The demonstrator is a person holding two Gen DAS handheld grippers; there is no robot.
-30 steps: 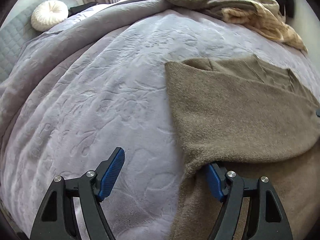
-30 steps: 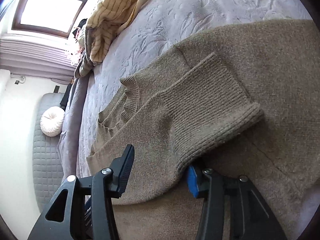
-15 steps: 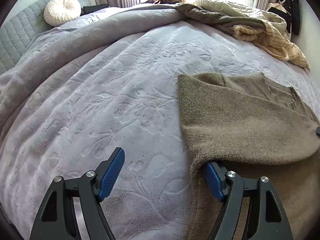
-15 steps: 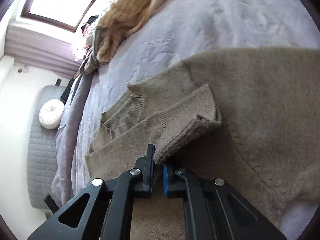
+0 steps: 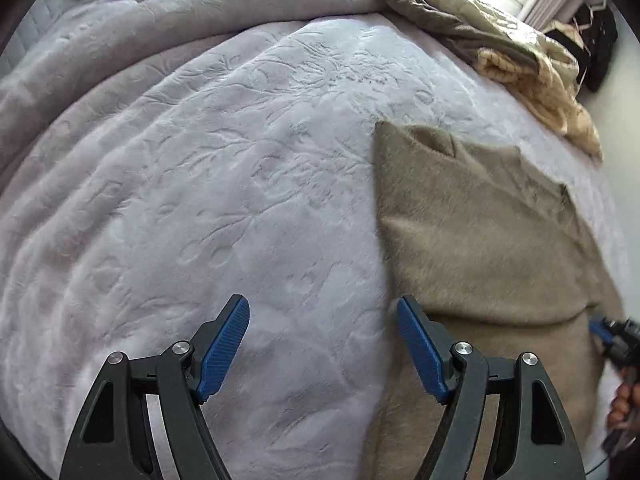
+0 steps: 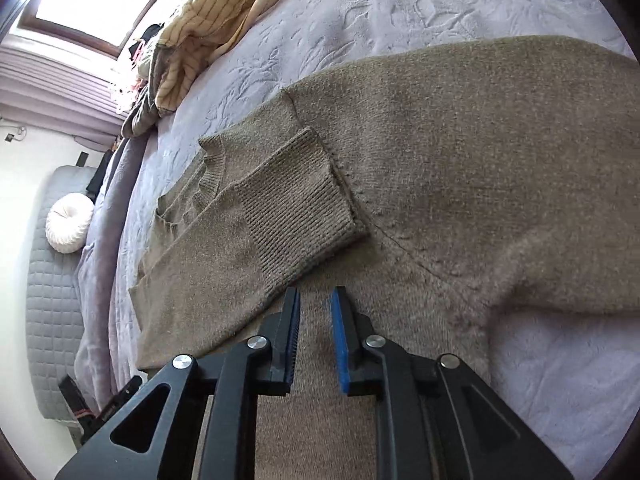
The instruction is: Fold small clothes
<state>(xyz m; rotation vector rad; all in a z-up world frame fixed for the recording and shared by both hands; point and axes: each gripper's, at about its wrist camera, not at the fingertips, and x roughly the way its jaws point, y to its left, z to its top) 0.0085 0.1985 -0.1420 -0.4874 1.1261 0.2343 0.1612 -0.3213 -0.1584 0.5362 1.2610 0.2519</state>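
Note:
A taupe knit sweater (image 6: 460, 152) lies flat on the lavender bedspread (image 6: 420, 4), one sleeve folded across its body with the ribbed cuff (image 6: 296, 196) on top. My right gripper (image 6: 316, 304) hovers just below that cuff; its jaws are opening with a narrow gap and nothing between them. In the left wrist view the sweater (image 5: 472, 232) fills the right side, folded sleeve uppermost. My left gripper (image 5: 324, 316) stands open over the sweater's left edge, one pad over the blanket and one at the fabric edge, holding nothing. The right gripper (image 5: 612, 336) and a hand show at the far right.
A heap of striped cream and olive clothes (image 6: 208, 28) lies at the far side of the bed (image 5: 532, 76). A round white cushion (image 6: 68, 224) rests on a grey quilted headboard (image 6: 44, 320). A window (image 6: 96, 4) is beyond.
My right gripper shut on the cuff, then let it go; the cuff now lies flat on the sweater. My left gripper slid out from under the sweater's edge and away to the left.

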